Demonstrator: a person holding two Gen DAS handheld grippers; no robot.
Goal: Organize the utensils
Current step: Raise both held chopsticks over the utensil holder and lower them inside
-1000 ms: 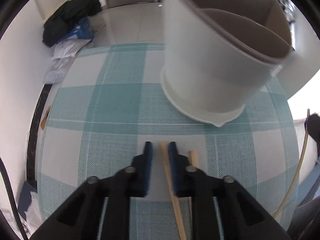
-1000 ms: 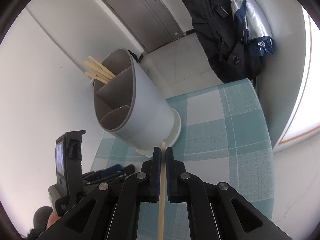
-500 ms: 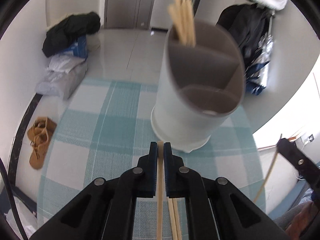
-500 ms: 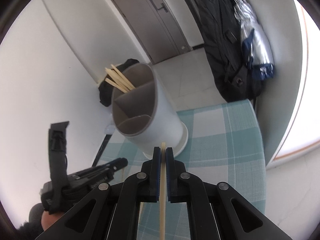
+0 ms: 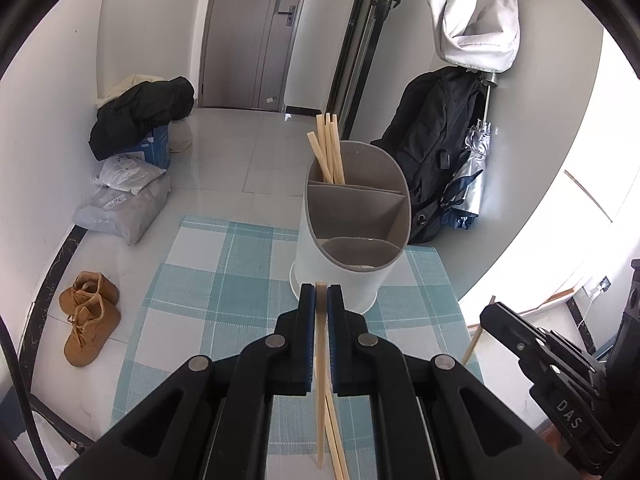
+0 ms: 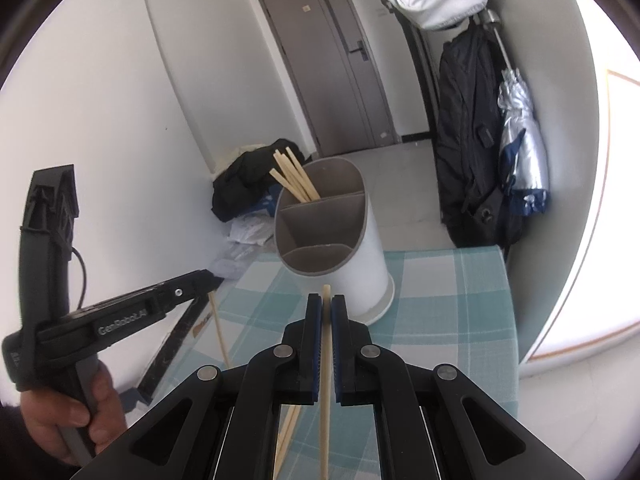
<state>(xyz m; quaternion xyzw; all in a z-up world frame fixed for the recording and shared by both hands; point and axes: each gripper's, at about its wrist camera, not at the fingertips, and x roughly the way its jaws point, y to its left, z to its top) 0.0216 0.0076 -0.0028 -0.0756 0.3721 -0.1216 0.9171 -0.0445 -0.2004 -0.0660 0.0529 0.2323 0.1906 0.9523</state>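
A white utensil holder [image 5: 352, 240] with three grey compartments stands on the teal checked tablecloth [image 5: 208, 300]; it also shows in the right wrist view [image 6: 332, 240]. Several wooden chopsticks [image 5: 328, 148] stand in its far compartment. My left gripper [image 5: 321, 292] is shut on a chopstick [image 5: 320, 380], held above the table short of the holder. More chopsticks [image 5: 336, 440] lie on the cloth below it. My right gripper [image 6: 327, 304] is shut on another chopstick [image 6: 325, 380], raised in front of the holder. The left gripper [image 6: 208, 280] and its chopstick [image 6: 220, 332] show at left in the right wrist view.
The table edge [image 5: 452, 280] runs close to the right of the holder. On the floor are brown boots [image 5: 90, 316], bags and dark clothes [image 5: 140, 116]. A black backpack and a silver umbrella [image 5: 472, 168] hang by the wall.
My left gripper shut on a chopstick and lifted it well up off the cloth, away from the holder. My right gripper rose and drew back a little with its chopstick.
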